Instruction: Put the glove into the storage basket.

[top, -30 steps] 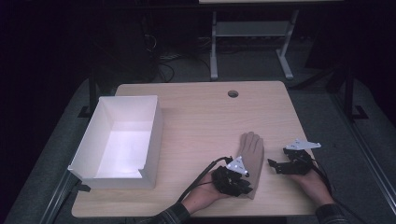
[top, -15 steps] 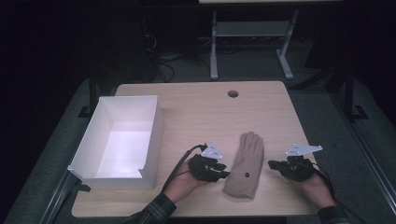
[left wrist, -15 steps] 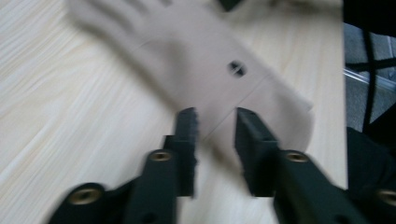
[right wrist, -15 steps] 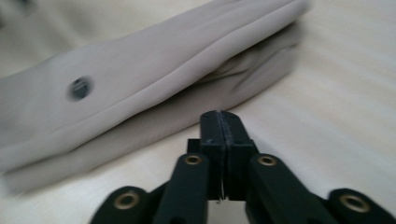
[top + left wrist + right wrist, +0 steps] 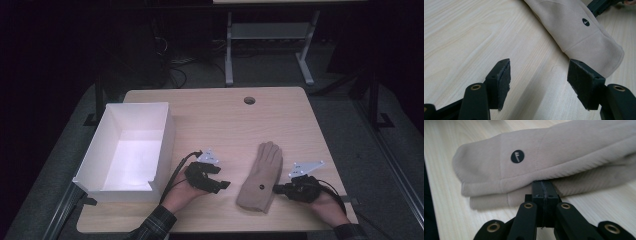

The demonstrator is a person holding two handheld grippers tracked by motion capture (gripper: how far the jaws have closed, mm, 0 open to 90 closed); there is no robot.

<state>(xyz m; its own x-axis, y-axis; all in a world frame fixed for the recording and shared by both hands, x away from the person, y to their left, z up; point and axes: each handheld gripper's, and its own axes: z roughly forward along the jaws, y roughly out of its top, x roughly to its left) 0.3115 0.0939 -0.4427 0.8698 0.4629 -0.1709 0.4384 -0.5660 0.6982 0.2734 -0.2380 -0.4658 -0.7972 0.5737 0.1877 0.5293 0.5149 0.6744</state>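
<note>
While the table (image 5: 220, 120) takes up the middle of the high view, a white box (image 5: 167, 135) sits at its left side, open on top with nothing inside it. Right of centre, toward the lower edge, lies a tan glove (image 5: 260, 175) flat on the wood, fingers pointing up the frame, cuff toward the person, a small dark dot on its back. At lower centre, between box and glove, the left claw (image 5: 222, 185) rests in a hand (image 5: 182, 192); in the left gripper view its jaws stand wide apart with only bare wood between them, the glove's cuff (image 5: 596, 50) lying just beyond at upper right. At lower right the right claw (image 5: 277, 190) points at the glove's right edge; in the right gripper view its jaws are pressed together, their tip touching the glove's lower edge (image 5: 544, 178), though whether any fabric is pinched I cannot tell.
</note>
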